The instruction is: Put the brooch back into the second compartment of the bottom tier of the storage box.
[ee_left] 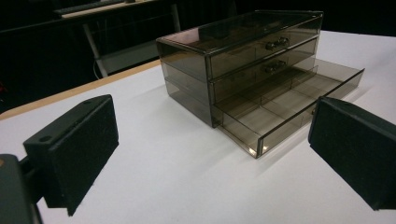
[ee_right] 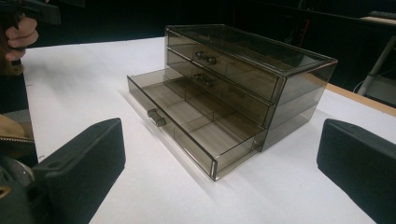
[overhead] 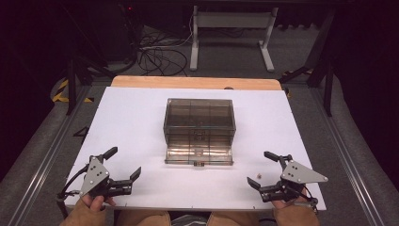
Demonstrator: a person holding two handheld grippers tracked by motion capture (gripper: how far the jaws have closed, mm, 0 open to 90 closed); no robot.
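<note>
The bottom drawer (overhead: 199,156) of the smoky plastic box (overhead: 199,115) is pulled out and empty — both grippers, left (overhead: 124,164) and right (overhead: 263,169), gape wide, holding nothing — a tiny piece (overhead: 257,174) waits near the right one.

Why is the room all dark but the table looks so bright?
High view: light falls on the white table, while the floor and corners beyond stay nearly black. Left gripper view: the smoky drawer box casts a soft shadow, and the near black fingers look blurry. Right gripper view: the open bottom drawer is sharp, with a pale gleam on the box's top.
</note>
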